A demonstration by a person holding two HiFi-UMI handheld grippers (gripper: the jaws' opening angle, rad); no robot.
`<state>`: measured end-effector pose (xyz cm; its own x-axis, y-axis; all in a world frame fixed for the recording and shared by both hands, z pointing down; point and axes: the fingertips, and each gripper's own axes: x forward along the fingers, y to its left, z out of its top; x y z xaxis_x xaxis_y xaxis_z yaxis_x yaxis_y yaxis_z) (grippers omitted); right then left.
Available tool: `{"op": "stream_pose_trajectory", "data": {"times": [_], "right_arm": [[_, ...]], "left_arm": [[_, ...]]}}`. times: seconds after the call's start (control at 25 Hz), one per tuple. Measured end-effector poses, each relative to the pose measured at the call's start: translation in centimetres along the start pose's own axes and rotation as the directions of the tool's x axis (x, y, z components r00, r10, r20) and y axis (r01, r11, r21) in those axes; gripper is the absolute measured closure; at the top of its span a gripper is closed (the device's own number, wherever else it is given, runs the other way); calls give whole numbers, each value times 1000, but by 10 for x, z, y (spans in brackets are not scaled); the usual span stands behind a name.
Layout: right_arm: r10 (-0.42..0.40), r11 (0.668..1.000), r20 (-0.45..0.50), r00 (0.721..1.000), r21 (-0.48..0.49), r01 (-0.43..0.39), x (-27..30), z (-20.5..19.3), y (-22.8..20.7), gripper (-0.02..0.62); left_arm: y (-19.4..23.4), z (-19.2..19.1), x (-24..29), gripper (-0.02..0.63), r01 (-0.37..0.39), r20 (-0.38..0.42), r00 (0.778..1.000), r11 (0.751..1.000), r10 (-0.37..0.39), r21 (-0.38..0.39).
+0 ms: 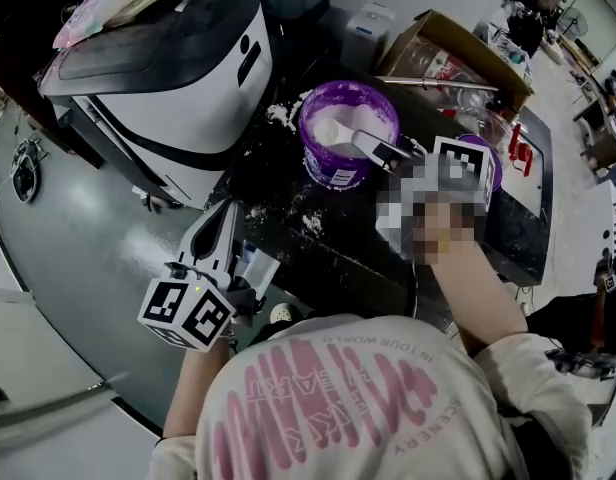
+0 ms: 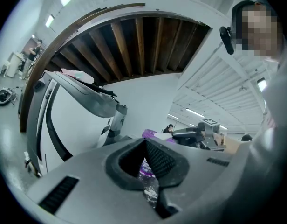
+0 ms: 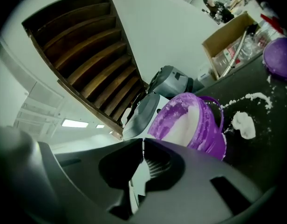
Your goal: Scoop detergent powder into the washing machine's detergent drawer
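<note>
A purple tub (image 1: 348, 133) of white detergent powder stands on the black table (image 1: 468, 238), to the right of the white-and-black washing machine (image 1: 158, 78). A white scoop (image 1: 338, 131) lies in the powder. My right gripper (image 1: 373, 146) reaches over the tub's rim and is shut on the scoop's thin white handle (image 3: 133, 195), which shows between its jaws (image 3: 142, 143). The tub (image 3: 194, 122) looms just beyond. My left gripper (image 1: 231, 208) hovers at the table's near left edge, pointing level past the machine (image 2: 73, 120), jaws (image 2: 144, 141) together and empty. I cannot make out the detergent drawer.
Spilled powder (image 1: 313, 223) dusts the table around the tub, with a small heap (image 3: 243, 125) beside it. A purple lid (image 3: 278, 57) lies to the right. An open cardboard box (image 1: 458, 53) with clear containers stands at the back right. Grey floor lies left of the table.
</note>
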<state>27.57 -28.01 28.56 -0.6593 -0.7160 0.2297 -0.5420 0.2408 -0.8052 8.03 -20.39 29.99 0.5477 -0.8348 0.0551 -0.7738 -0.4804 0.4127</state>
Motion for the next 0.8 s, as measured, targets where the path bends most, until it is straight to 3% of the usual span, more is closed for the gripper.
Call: {"op": "stream_pose_trajectory", "data": {"times": [0.24,0.8], "right_arm": [[60,993,77,995,94,-67,-6,4,0,589],[150,969,157,976,174,-177,-26,7,9,590]], "left_arm": [[-9,-7,-9,604,-19,9,1000,1000,19,6],[-13,-14,-35,604,-66,24,998,998,65,12]]}}
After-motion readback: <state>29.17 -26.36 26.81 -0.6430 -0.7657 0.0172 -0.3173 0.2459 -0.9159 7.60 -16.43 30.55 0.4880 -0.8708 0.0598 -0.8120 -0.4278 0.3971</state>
